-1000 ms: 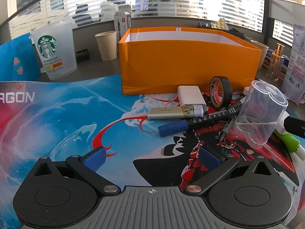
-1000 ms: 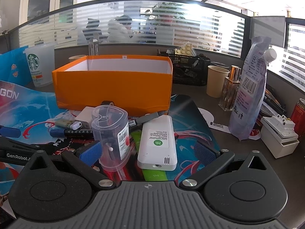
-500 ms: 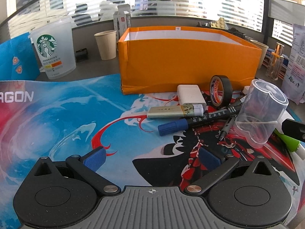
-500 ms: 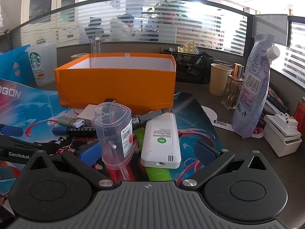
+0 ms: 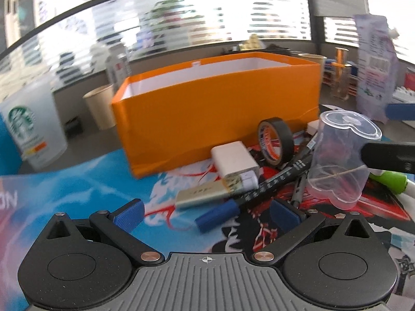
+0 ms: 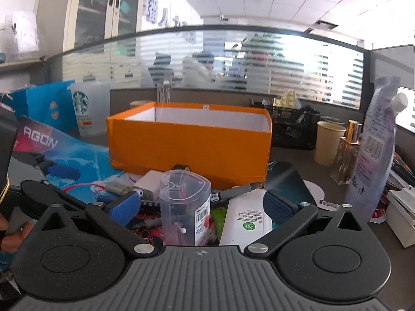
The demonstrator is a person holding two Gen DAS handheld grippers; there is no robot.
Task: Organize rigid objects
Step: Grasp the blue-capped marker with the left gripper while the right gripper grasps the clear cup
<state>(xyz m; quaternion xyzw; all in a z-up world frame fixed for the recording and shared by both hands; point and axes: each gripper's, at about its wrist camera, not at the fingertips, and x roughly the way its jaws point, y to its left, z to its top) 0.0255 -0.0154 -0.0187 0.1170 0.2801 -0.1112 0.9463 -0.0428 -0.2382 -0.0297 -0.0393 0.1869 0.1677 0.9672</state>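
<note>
We judge the pick-up step in hand: both our grippers, left (image 5: 206, 213) and right (image 6: 199, 208), stand released and empty, the right straddling the clear container (image 6: 184, 208) before the orange box (image 6: 189, 142), so next it must clench it

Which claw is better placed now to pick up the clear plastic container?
Probably the right claw: it is open and the clear plastic container stands between its fingers. The open left claw faces the blue-capped marker instead.
</note>
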